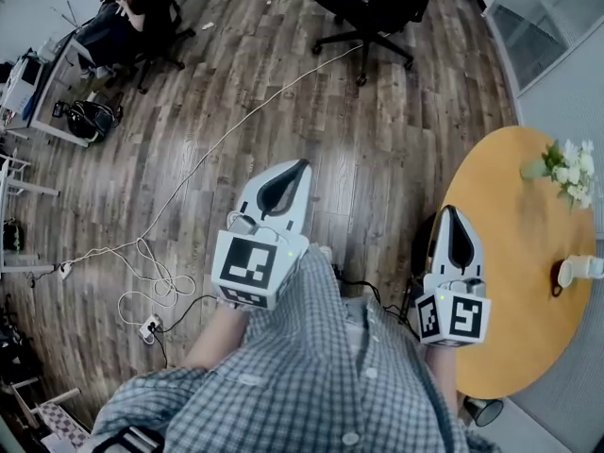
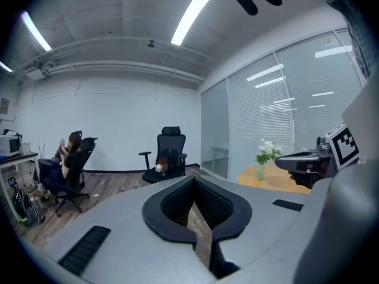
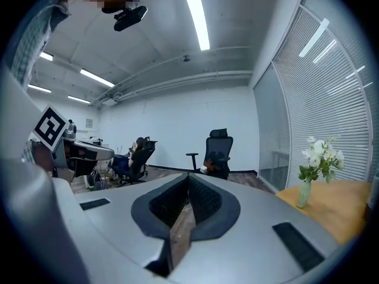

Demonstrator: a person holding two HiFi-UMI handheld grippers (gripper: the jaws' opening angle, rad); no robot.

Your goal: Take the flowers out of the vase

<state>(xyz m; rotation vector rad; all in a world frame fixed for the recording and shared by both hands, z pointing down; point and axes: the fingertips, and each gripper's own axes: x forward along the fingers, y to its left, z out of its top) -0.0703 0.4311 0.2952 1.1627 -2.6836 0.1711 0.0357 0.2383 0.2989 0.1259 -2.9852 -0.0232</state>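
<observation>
White flowers (image 1: 572, 172) stand in a pale green vase (image 1: 534, 169) at the far side of a round orange table (image 1: 510, 281), to my right. The right gripper view shows the flowers (image 3: 320, 155) and vase (image 3: 304, 194) at its right edge. In the left gripper view the flowers (image 2: 267, 149) are farther off. My left gripper (image 1: 286, 179) is over the wooden floor, well left of the table, shut and empty. My right gripper (image 1: 453, 223) hangs by the table's near left edge, also shut on nothing. Both are well short of the vase.
A white mug-like object (image 1: 578, 270) sits on the table's right side. A black office chair (image 1: 377, 3) stands ahead. A person sits at a desk (image 1: 123, 12) far left. A white cable (image 1: 189, 177) and power strip (image 1: 149, 328) lie on the floor. Glass walls with blinds (image 3: 331, 87) line the right.
</observation>
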